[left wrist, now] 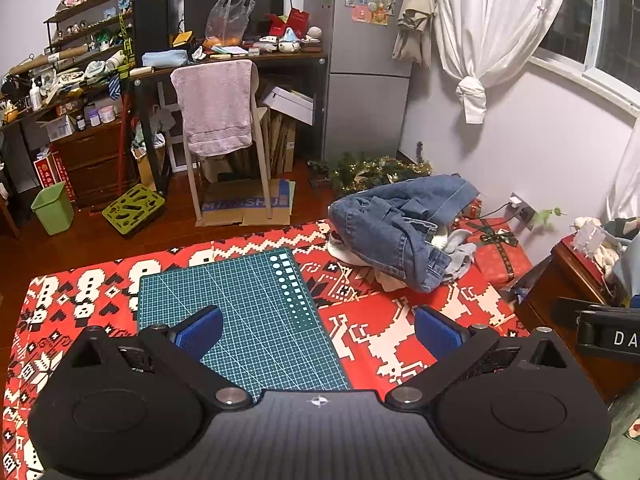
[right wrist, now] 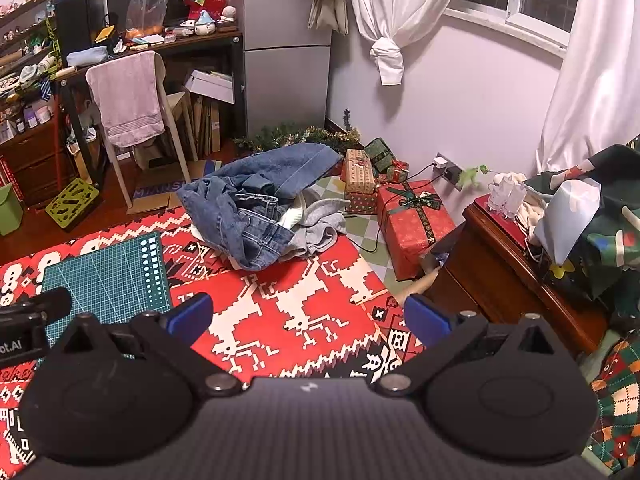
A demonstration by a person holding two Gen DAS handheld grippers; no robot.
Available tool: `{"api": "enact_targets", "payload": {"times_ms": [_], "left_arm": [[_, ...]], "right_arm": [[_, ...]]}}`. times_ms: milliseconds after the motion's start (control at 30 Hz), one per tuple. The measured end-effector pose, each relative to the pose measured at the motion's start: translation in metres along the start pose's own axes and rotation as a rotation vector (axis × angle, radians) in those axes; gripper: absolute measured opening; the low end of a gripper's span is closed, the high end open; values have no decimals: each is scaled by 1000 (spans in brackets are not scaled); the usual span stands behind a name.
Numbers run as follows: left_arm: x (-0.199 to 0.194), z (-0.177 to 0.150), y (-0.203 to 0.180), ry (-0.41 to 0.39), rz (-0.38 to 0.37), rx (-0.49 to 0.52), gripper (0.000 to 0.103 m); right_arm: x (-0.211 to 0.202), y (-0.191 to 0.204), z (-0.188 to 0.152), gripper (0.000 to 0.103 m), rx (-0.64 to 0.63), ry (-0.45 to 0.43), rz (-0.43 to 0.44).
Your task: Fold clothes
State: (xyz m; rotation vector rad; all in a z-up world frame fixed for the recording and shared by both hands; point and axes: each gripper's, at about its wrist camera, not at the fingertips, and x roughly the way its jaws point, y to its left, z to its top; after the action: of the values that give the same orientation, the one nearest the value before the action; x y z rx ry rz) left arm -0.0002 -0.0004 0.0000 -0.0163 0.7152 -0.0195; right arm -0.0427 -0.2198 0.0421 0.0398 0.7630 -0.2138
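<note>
Both spread wide, empty: left gripper (left wrist: 318,330) and right gripper (right wrist: 306,318) above red patterned cloth (right wrist: 304,280); crumpled jeans (right wrist: 256,200) beyond, apparently over other garments.

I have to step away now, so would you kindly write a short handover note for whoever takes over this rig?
Left gripper: open, empty, above the green cutting mat.
Right gripper: open, empty, above the red patterned cloth.
Clothes: denim jeans lie crumpled on top of a grey garment and something white, in one pile at the cloth's far edge.
Done: nothing folded.
Left: pull the jeans free, spread flat, fold; then the rest.
</note>
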Motion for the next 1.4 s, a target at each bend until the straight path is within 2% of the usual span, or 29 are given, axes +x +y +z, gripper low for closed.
{"api": "enact_targets", "payload": {"times_ms": [1400], "left_arm": [[0,-3,2,-18,-42,-8,103]], "right_arm": [[4,2,-1,103,5,8,-8]]}}
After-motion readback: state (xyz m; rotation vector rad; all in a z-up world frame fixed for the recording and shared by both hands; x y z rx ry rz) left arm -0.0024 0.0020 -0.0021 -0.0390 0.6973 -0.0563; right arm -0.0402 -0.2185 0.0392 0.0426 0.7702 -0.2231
